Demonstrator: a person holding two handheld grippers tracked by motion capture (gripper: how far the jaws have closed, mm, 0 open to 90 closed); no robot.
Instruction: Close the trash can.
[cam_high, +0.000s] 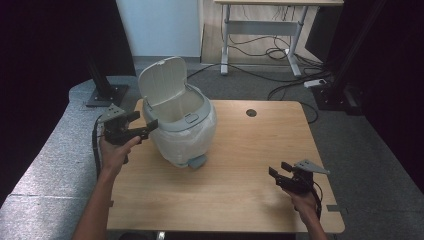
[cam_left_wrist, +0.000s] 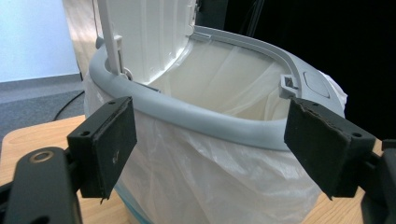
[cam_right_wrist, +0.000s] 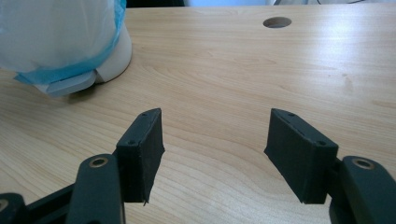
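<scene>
small white bin (cam_high: 180, 122) with lid flipped up on the wooden table (cam_high: 240, 190), left gripper (cam_high: 142, 126) jaws spread at its grey rim (cam_left_wrist: 205, 122), right gripper (cam_high: 280, 172) jaws apart, well off

The table (cam_high: 240, 175) has a matt, light wood-grain top. The bin (cam_high: 177, 125) is smooth pale-grey plastic with a slight sheen; its liner bag (cam_left_wrist: 201, 172) is thin, translucent, crinkled plastic film. The gripper pads (cam_left_wrist: 109, 144) are matt black, rough-edged and foam-like.
</scene>
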